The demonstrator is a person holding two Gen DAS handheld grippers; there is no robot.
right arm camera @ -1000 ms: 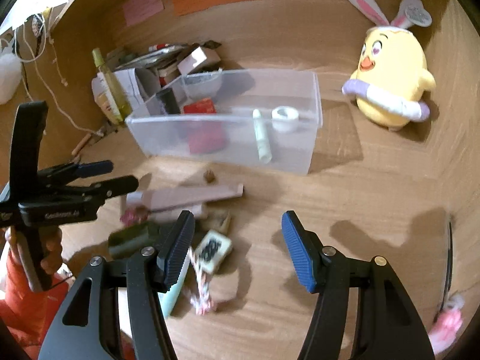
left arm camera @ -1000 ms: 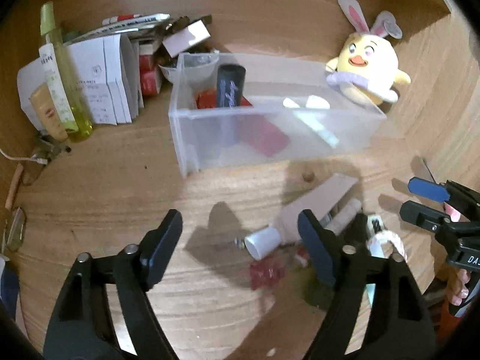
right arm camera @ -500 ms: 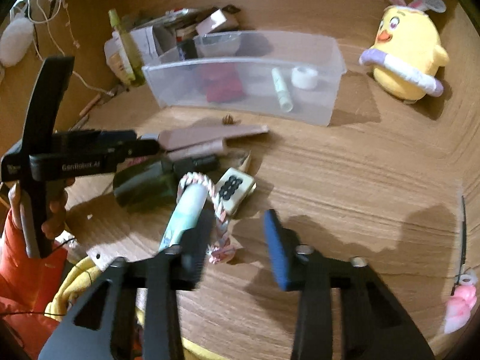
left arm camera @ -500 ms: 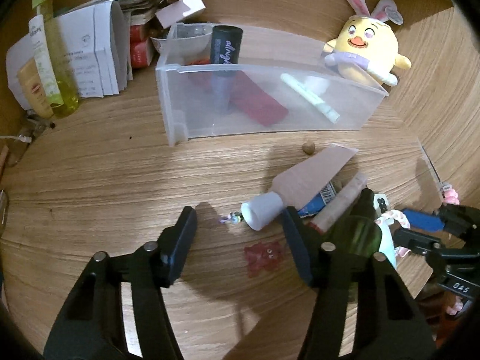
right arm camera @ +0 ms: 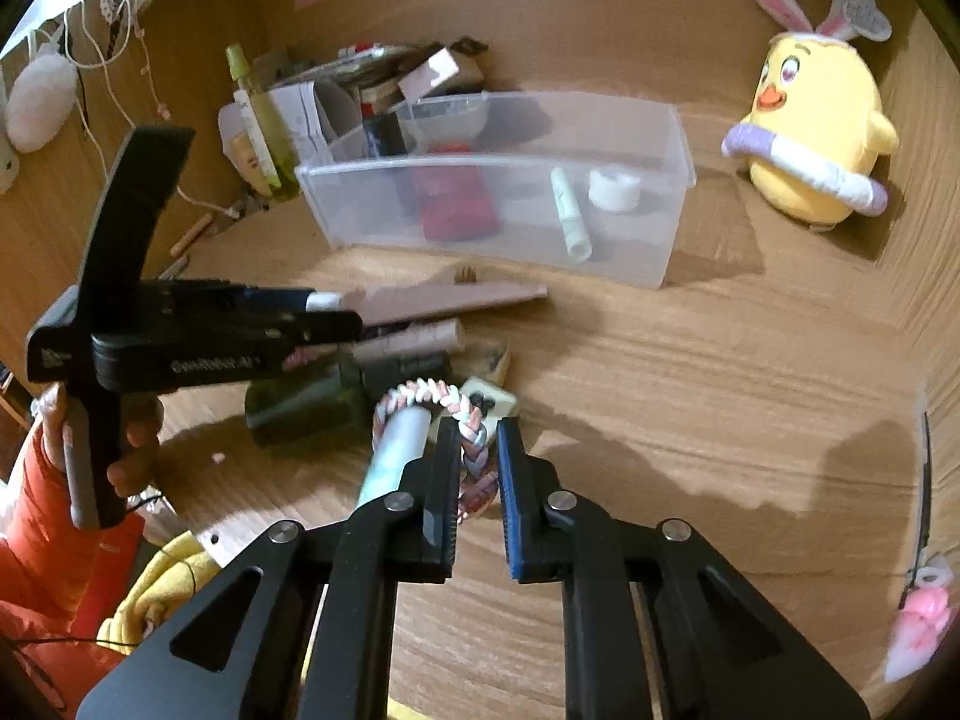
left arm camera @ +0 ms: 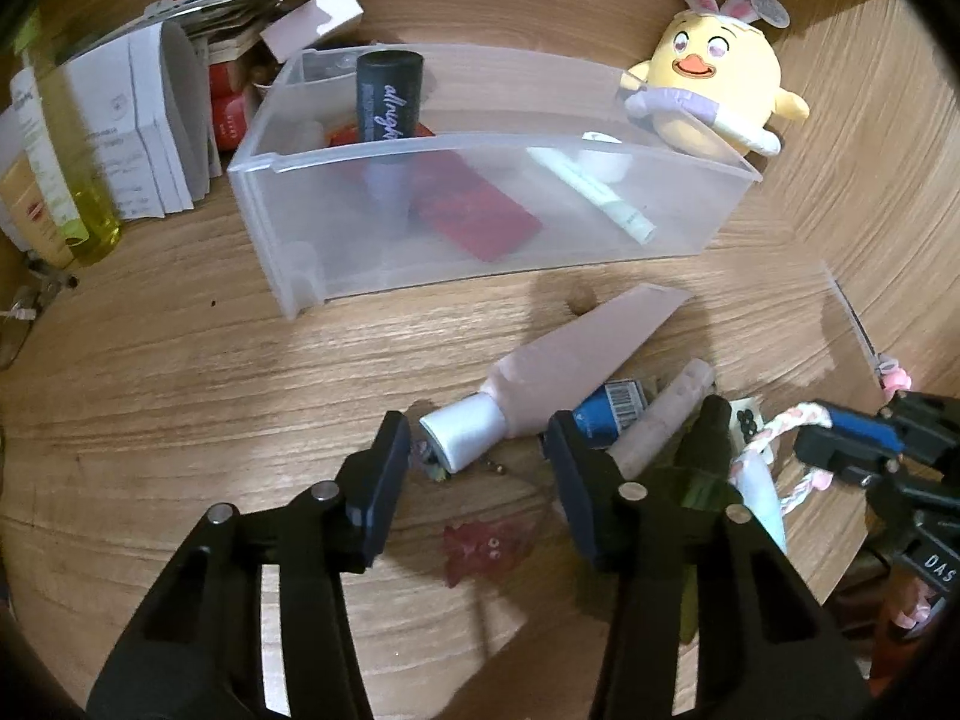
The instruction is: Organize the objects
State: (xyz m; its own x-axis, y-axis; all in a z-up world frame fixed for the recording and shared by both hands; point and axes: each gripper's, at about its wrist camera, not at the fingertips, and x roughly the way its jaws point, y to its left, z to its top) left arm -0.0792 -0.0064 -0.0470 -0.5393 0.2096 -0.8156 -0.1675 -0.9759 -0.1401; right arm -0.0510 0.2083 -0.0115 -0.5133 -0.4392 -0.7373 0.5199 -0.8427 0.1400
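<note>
A clear plastic bin (left arm camera: 480, 222) (right arm camera: 672, 180) holds a black tube, a red packet, a pale stick and a white roll. In front of it lies a pile: a pink tube with white cap (left arm camera: 570, 366) (right arm camera: 456, 299), a slim pink stick (left arm camera: 666, 414), a dark green bottle (right arm camera: 306, 405), a light blue tube (right arm camera: 393, 453), a mahjong tile (right arm camera: 489, 402). My left gripper (left arm camera: 480, 450) is open, its fingers either side of the white cap. My right gripper (right arm camera: 477, 450) is shut on a pink-and-white braided band (right arm camera: 468, 420) beside the tile.
A yellow chick plush (left arm camera: 714, 90) (right arm camera: 816, 138) sits right of the bin. Papers, boxes and a yellow bottle (left arm camera: 66, 180) crowd the far left. A red gummy figure (left arm camera: 480, 549) lies between my left fingers. A pink clip (right arm camera: 918, 630) lies at far right.
My right gripper moved forward and closed on the braided band. My left gripper advanced toward the pink tube's cap and stayed open.
</note>
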